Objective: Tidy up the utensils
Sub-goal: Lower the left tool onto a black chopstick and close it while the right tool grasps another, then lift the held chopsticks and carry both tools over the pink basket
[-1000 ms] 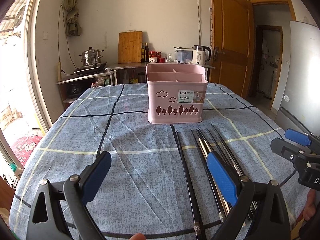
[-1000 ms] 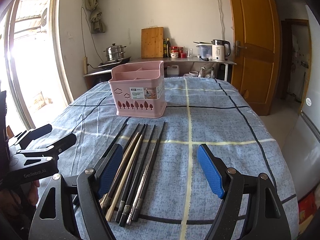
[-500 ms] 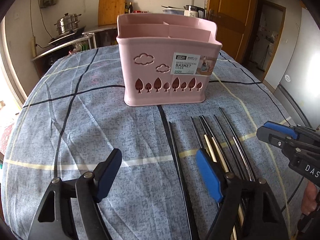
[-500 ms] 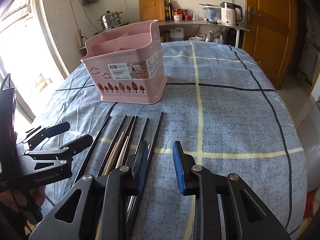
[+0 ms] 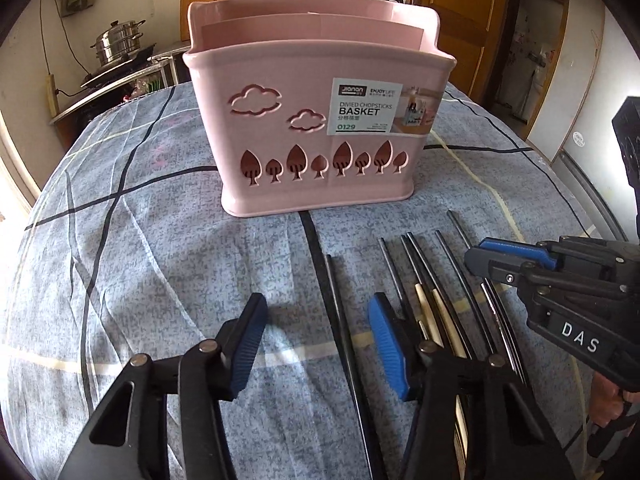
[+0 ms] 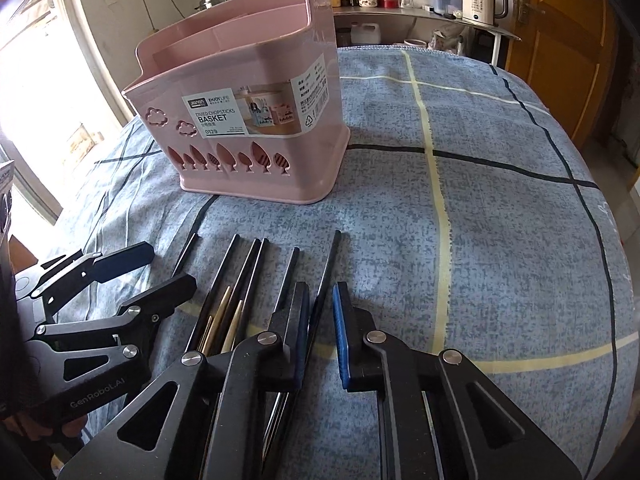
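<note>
Pink plastic divided basket (image 5: 316,132) stands on the blue checked tablecloth (image 6: 500,240), larger in view than a second ago. Just before it lie black and pale chopsticks (image 5: 432,300). Left gripper (image 5: 316,320), half-spread and closing, straddles one black chopstick (image 5: 340,320); right gripper (image 6: 322,320), almost closed, is narrowing around the rightmost chopstick (image 6: 330,264).

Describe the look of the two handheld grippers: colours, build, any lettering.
Both are black angular metal frames with triangular cut-outs and silver pivot rivets, fingers lined with ribbed blue pads. The left gripper body reads "GenRobot.AI" in the right wrist view; the right gripper carries white "DAS" lettering. No cables or sleeves visible.

A steamer pot (image 5: 117,41) and kettle (image 6: 483,0) stand behind.
</note>
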Demonstrator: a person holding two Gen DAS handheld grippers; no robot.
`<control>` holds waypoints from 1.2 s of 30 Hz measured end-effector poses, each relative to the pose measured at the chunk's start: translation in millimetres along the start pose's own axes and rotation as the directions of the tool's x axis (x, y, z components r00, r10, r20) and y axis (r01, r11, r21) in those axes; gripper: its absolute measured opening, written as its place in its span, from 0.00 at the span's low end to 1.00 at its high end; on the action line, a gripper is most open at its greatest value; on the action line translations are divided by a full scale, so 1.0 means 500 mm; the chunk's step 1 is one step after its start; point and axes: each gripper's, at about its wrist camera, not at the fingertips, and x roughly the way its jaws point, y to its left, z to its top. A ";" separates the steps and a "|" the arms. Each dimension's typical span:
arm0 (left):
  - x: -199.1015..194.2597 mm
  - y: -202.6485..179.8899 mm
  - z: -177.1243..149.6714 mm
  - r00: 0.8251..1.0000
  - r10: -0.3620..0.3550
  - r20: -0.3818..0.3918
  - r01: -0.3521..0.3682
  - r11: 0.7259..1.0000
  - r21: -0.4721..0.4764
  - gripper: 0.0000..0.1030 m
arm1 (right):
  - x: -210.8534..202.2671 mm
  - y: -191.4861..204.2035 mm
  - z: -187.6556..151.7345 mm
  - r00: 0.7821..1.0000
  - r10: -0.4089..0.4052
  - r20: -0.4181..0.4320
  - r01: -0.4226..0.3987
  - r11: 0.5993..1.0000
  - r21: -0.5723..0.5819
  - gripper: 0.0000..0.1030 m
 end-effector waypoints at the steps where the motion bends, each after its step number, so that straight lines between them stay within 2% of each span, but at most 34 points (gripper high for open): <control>1: 0.002 -0.005 0.003 1.000 0.009 -0.001 -0.009 1.000 0.006 0.49 | 0.002 0.001 0.003 1.000 -0.005 0.002 0.005 1.000 -0.004 0.09; 3: 0.002 -0.014 0.005 1.000 0.022 0.000 -0.022 1.000 0.018 0.44 | 0.005 0.002 0.006 1.000 -0.009 -0.001 0.009 1.000 -0.006 0.07; 7: -0.001 -0.028 0.008 1.000 0.022 -0.004 -0.022 1.000 0.023 0.17 | 0.010 -0.001 0.015 1.000 -0.002 -0.007 0.002 1.000 -0.006 0.07; 10: -0.002 -0.029 0.012 1.000 0.010 -0.014 -0.010 1.000 0.020 0.07 | 0.000 -0.004 0.012 1.000 0.009 0.002 -0.009 1.000 0.001 0.06; 16: -0.027 -0.017 0.015 0.999 -0.048 -0.006 0.048 0.999 0.007 0.06 | -0.051 -0.006 0.011 0.998 0.040 0.056 -0.041 0.999 0.007 0.06; 24: -0.136 -0.006 0.036 0.991 -0.092 0.097 0.092 0.996 0.003 0.05 | -0.151 0.005 0.022 0.985 0.061 0.160 -0.060 0.998 -0.014 0.06; 31: -0.247 0.014 0.055 0.971 -0.116 0.210 0.116 0.993 0.011 0.05 | -0.241 0.022 0.032 0.963 0.075 0.261 -0.067 0.997 -0.040 0.05; 36: -0.300 0.029 0.065 0.955 -0.138 0.261 0.139 0.990 0.015 0.05 | -0.292 0.024 0.035 0.944 0.081 0.319 -0.068 0.996 -0.052 0.05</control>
